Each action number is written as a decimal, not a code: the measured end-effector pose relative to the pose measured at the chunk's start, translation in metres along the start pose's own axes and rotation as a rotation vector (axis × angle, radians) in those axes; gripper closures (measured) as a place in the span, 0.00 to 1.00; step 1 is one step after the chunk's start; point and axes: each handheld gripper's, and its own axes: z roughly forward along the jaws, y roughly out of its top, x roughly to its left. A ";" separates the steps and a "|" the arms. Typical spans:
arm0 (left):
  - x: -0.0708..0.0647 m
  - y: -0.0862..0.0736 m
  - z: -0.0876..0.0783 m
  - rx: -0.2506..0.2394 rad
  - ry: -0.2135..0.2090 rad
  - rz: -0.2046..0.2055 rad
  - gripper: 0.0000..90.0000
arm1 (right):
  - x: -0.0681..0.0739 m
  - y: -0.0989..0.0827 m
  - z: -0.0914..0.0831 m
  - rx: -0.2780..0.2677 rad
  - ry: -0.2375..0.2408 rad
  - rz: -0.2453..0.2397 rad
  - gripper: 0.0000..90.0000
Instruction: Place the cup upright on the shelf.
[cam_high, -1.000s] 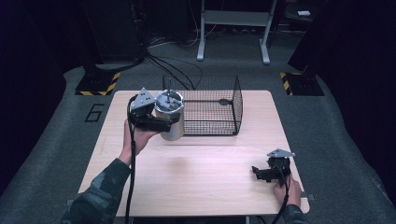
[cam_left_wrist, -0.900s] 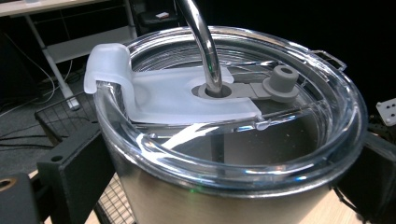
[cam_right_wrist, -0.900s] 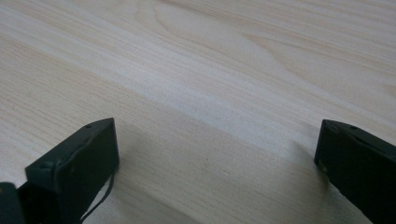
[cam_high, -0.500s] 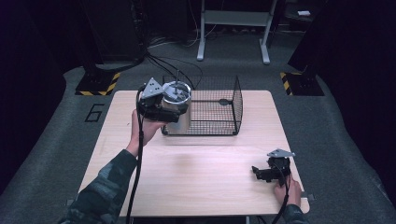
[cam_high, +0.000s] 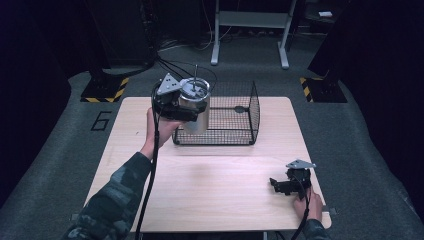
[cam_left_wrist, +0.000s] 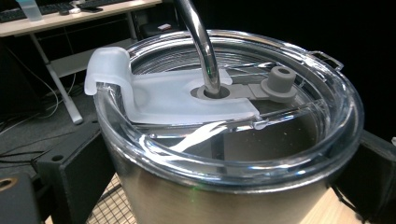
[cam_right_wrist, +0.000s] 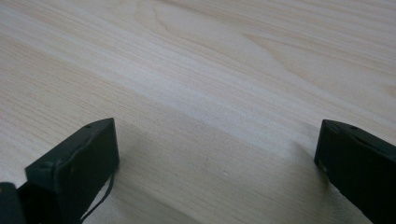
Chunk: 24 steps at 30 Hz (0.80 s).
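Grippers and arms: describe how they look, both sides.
Left gripper: black blocky body, grey three-cornered plate on top, a black cable trailing down along a camouflage-patterned sleeve. Right gripper: the same black build with a grey plate and a thin black cable; its two jaws are flat, black and square-edged.

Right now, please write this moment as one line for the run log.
left tongs: shut on steel tumbler, held over wire basket left edge | right tongs: open, resting on table
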 end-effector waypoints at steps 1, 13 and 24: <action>0.000 0.000 0.002 0.004 0.000 -0.004 0.04 | 0.000 0.000 0.000 0.000 0.000 0.000 0.00; 0.004 -0.005 0.036 0.048 0.011 -0.026 0.04 | 0.000 0.000 0.000 0.000 0.000 0.000 0.00; 0.010 -0.005 0.060 0.049 0.054 -0.056 0.04 | 0.000 0.000 0.000 0.000 0.000 0.000 0.00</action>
